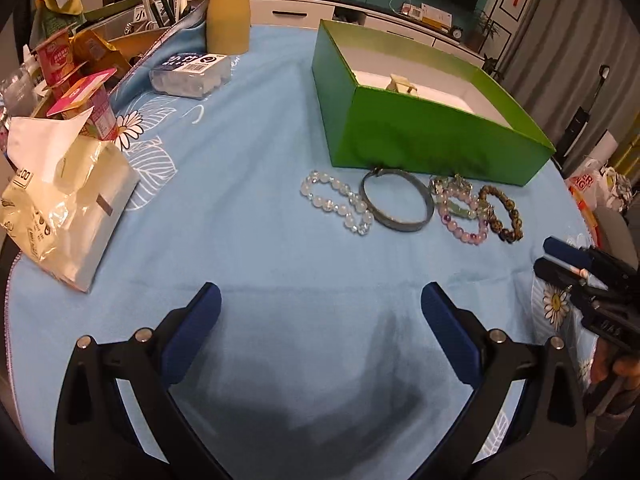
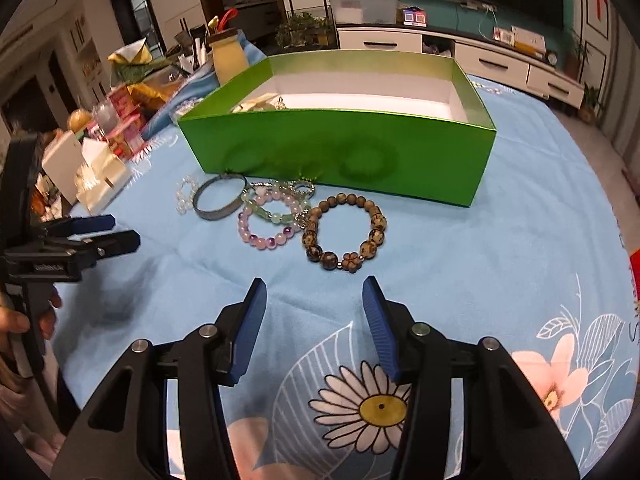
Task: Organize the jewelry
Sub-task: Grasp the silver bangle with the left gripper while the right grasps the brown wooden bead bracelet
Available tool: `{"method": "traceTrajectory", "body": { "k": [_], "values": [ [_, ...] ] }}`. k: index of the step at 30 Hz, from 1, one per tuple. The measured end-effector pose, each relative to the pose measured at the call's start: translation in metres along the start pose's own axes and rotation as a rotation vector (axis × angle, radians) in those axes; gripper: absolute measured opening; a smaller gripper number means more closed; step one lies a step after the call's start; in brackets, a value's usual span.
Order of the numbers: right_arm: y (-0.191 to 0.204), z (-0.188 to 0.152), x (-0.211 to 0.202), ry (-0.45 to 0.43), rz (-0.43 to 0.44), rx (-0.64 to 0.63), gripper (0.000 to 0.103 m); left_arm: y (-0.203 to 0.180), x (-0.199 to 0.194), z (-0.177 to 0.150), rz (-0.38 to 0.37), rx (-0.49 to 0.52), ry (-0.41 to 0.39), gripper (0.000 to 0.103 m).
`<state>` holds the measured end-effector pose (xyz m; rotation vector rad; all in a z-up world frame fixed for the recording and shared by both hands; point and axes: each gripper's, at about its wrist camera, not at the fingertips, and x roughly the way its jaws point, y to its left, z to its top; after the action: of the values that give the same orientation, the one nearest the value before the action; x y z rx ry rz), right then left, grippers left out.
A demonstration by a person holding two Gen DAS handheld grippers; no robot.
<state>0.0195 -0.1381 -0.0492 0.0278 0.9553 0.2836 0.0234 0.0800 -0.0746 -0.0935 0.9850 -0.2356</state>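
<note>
While your right gripper (image 2: 314, 300) hovers with fingers apart and empty, the brown bead bracelet (image 2: 344, 236) lies just beyond its tips, before the green box (image 2: 340, 152); your left gripper (image 1: 320, 300) gapes wide, empty.

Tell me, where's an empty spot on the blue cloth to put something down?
Bare cloth lies between the tissue pack and the clear bead bracelet, and right of the brown bead bracelet. It is crowded along the green box front, where bracelets bunch together.
</note>
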Motion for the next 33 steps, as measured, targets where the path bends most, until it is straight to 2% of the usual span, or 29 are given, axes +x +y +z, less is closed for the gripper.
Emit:
{"method": "traceTrajectory", "body": {
  "k": [6, 9, 12, 15, 19, 23, 26, 31, 33],
  "values": [
    [0.005, 0.004, 0.008, -0.014, -0.015, -0.049, 0.051, -0.002, 0.006, 0.011, 0.008, -0.001, 0.0, 0.098],
    [0.006, 0.009, 0.014, -0.009, -0.013, -0.068, 0.05, -0.006, 0.01, 0.017, -0.018, -0.003, -0.003, 0.095],
    [0.006, 0.018, 0.02, -0.017, 0.012, -0.072, 0.049, -0.01, 0.015, 0.024, -0.056, -0.019, 0.0, 0.089],
    [0.006, 0.024, 0.025, -0.021, 0.013, -0.079, 0.044, -0.016, 0.017, 0.029, -0.107, -0.015, -0.001, 0.074],
    [0.008, 0.025, 0.033, 0.0, 0.019, -0.098, 0.044, -0.038, 0.015, 0.032, -0.131, 0.125, -0.019, 0.059],
    [0.008, 0.023, 0.036, 0.015, 0.034, -0.13, 0.043, -0.062, 0.02, 0.035, -0.156, 0.265, -0.007, 0.053],
    [0.009, 0.024, 0.038, 0.02, 0.042, -0.144, 0.04, -0.075, 0.029, 0.036, -0.18, 0.328, 0.014, 0.049],
    [0.008, 0.027, 0.046, 0.037, 0.04, -0.168, 0.034, -0.081, 0.047, 0.042, -0.195, 0.378, 0.069, 0.043],
    [0.009, 0.028, 0.047, 0.04, 0.038, -0.181, 0.027, -0.08, 0.055, 0.044, -0.187, 0.404, 0.089, 0.043]
  ]
}}
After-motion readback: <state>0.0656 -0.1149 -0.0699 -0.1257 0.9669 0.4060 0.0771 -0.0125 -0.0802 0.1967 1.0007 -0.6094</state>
